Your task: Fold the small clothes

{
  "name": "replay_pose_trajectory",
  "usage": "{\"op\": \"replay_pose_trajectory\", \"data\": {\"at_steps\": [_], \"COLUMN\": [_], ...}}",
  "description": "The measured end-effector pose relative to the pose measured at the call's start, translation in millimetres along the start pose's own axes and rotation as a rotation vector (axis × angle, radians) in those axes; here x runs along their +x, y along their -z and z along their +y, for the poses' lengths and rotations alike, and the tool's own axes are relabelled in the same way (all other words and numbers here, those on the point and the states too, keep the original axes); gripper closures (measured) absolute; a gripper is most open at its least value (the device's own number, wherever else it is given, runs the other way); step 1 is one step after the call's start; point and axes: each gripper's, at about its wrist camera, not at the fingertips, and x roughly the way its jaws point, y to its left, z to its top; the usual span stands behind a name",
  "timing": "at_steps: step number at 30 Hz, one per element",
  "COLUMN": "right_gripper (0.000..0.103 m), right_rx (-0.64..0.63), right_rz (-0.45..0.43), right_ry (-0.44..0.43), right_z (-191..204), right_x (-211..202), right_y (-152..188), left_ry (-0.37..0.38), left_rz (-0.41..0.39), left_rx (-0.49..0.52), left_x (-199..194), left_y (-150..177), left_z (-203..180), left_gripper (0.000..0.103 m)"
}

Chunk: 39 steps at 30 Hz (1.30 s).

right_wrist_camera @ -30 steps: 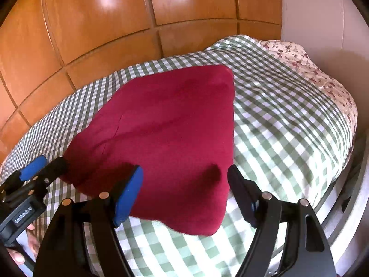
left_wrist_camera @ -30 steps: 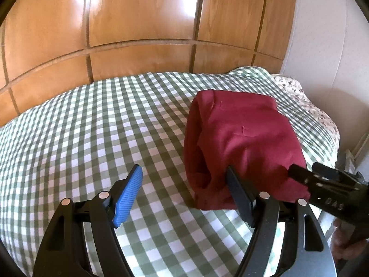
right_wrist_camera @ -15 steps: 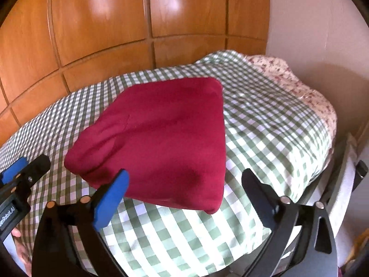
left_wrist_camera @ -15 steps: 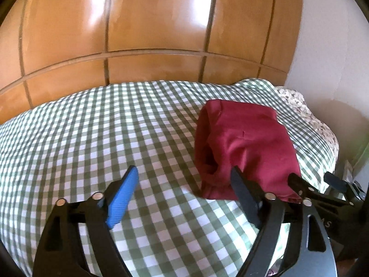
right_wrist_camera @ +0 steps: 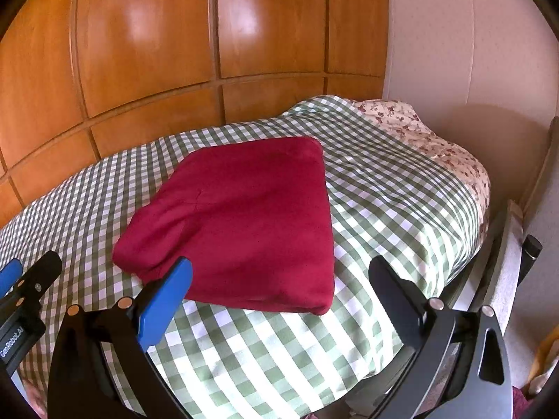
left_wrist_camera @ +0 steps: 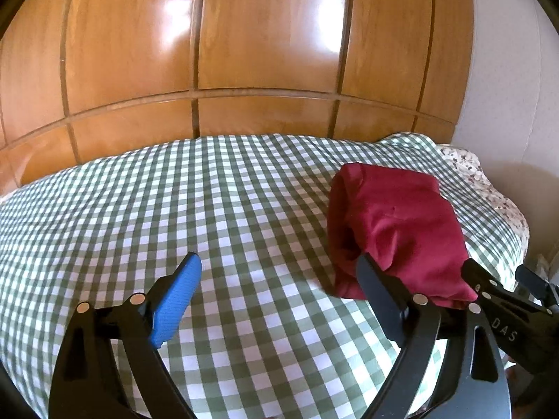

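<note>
Garment: We see a dark red, soft knit garment (right_wrist_camera: 241, 223) folded into a thick rectangular bundle. It lies flat near the right edge of the bed, toward the end with the flowered cloth, and nothing grips it.
Left claw: Our left gripper (left_wrist_camera: 279, 289), black with one blue ribbed pad, has its jaws opening. Nothing sits between them. Its dark finger reaches just in front of the bundle's near left corner; we cannot tell whether it touches.
Right claw: Our right gripper (right_wrist_camera: 279, 286), same build, holds its jaws wide apart. They frame the bundle's near edge without pressing on it.
Risk, snag: We judge that a fingertip drawn back low could catch the near edge and pull the top layer open.
Risk, loose roll: The left side of the bundle looks rounded and hollow, not creased. We think it may slump or unroll if nudged.
Risk, edge: The bundle rests close to where the bed curves down on the right. A sideways push could slide it toward the drop.
Surface: A green and white checked bedspread (left_wrist_camera: 174, 209) covers the bed, soft and slightly wrinkled. A cream cloth with small red flowers (right_wrist_camera: 436, 146) shows at the far right corner.
Room: Glossy orange-brown wooden panels (left_wrist_camera: 262, 35) stand behind the bed's far edge. A plain pale wall (right_wrist_camera: 454, 35) meets them on the right.
</note>
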Motion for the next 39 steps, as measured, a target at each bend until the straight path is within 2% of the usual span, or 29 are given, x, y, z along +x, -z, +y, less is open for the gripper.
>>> {"op": "replay_pose_trajectory", "data": {"at_steps": [16,23,39], "right_gripper": [0.002,0.002,0.002], "right_rx": [0.01,0.006,-0.012], "right_rz": [-0.002,0.003,-0.009], "right_ry": [0.013,0.011,0.019], "right_z": [4,5,14], "right_x": [-3,-1,-6], "right_y": [4,3,9], "left_ry": [-0.019,-0.016,0.011], "left_rz": [0.011,0.015,0.028], "left_rx": [0.002,-0.004,-0.022], "left_x": [0,0,-4], "left_y": [4,5,3], "left_z": [0,0,1], "left_gripper": [0.011,0.004,0.004]}}
